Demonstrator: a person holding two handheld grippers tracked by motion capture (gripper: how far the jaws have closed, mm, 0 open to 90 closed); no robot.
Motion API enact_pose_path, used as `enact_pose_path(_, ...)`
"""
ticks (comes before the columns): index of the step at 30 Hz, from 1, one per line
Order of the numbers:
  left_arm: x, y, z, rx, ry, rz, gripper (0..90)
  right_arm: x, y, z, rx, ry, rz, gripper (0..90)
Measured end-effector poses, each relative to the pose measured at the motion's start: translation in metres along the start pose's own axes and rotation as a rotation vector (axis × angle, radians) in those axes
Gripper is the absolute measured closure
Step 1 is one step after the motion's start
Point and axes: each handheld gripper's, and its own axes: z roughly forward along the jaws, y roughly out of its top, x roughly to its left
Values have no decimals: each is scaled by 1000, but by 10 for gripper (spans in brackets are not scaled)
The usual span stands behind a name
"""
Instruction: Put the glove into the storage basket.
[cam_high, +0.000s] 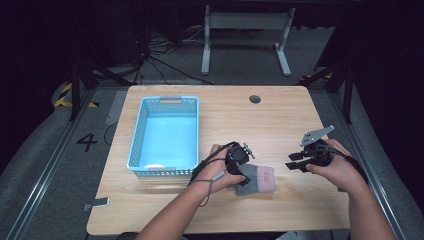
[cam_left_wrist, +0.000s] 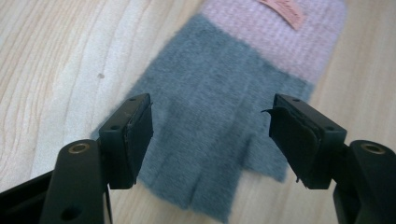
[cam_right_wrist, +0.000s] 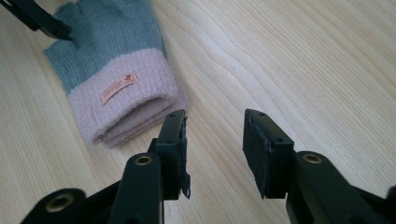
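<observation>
The glove (cam_left_wrist: 219, 107) is knitted cloth, soft and fuzzy: a grey wool-like body with a matt nap and a pale pink ribbed cuff (cam_right_wrist: 126, 100) of coarser knit. A small salmon-coloured label (cam_right_wrist: 119, 87), smooth and flat like woven fabric or thin leatherette, sits on the cuff. The desk (cam_high: 280, 115) is light wood or wood laminate with visible grain and a smooth satin finish. The basket (cam_high: 137, 135) is light blue plastic, slightly glossy, with perforated lattice walls. The fingers (cam_left_wrist: 128, 135) of each gripper are matt black plastic faced with dull, rubbery pads, frayed at the edges. A grey plate (cam_high: 316, 135) looks like matt metal.
</observation>
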Motion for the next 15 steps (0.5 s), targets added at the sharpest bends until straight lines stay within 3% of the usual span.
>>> enact_pose_path(7,3,-3,13,10,-9,-4,302,0,0,-2,-11,12,3,593)
enact_pose_path(15,-4,-3,24,10,6,16,172,0,-1,-3,-24,15,6,576)
